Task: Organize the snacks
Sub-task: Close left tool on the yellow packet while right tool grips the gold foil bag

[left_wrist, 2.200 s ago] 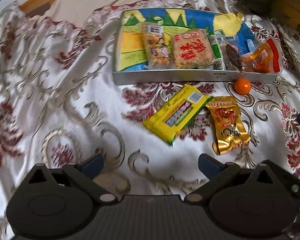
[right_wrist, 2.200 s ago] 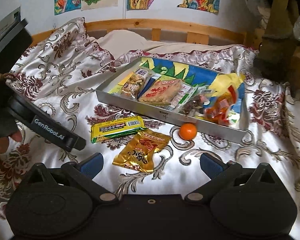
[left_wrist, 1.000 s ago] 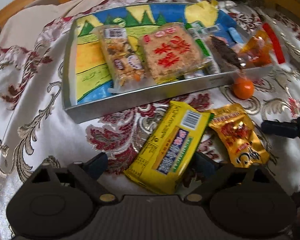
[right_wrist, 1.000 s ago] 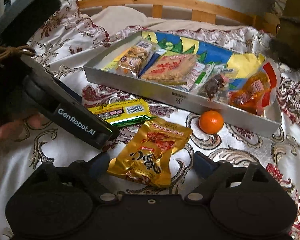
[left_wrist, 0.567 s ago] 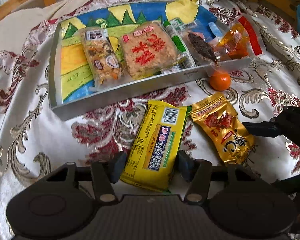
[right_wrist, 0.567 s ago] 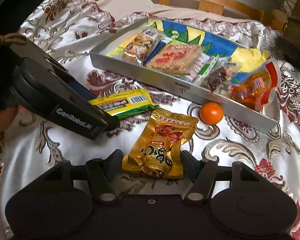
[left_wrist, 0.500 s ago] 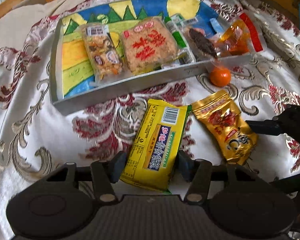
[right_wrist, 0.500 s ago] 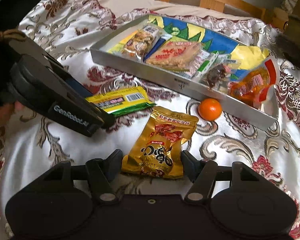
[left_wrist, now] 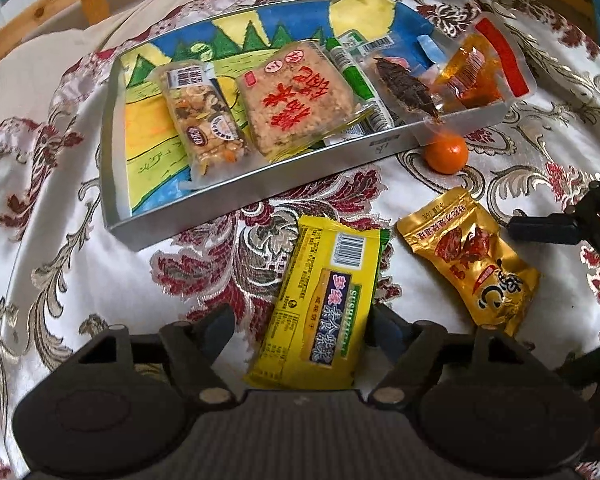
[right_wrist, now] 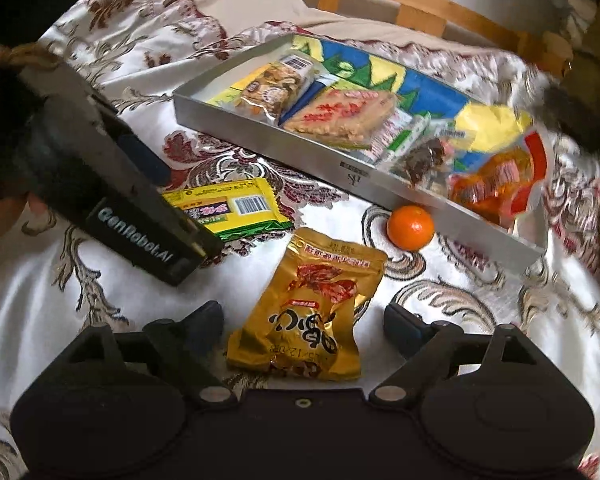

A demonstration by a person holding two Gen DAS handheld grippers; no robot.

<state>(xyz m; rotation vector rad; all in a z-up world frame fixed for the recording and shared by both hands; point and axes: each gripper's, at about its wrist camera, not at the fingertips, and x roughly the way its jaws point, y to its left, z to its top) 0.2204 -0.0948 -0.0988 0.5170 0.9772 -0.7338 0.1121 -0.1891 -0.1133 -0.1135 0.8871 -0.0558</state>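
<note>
Just then the left gripper (left_wrist: 300, 326) had its jaws newly spread, unclenched, around the flat yellow snack packet (left_wrist: 326, 304). Likewise the right gripper (right_wrist: 302, 320) had reopened around the crinkled gold foil pouch (right_wrist: 310, 308). Farther off lay the small orange mandarin (right_wrist: 411, 227) beside the silver tray (right_wrist: 284, 152).

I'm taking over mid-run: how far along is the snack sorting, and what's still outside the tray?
Done: the tray already holds several packets, including the rice cake. In hand: nothing gripped; the left gripper straddles the yellow packet, the right gripper the gold pouch, both with jaws just reopened. Left: both of those and the orange still lie on the bedspread.
</note>
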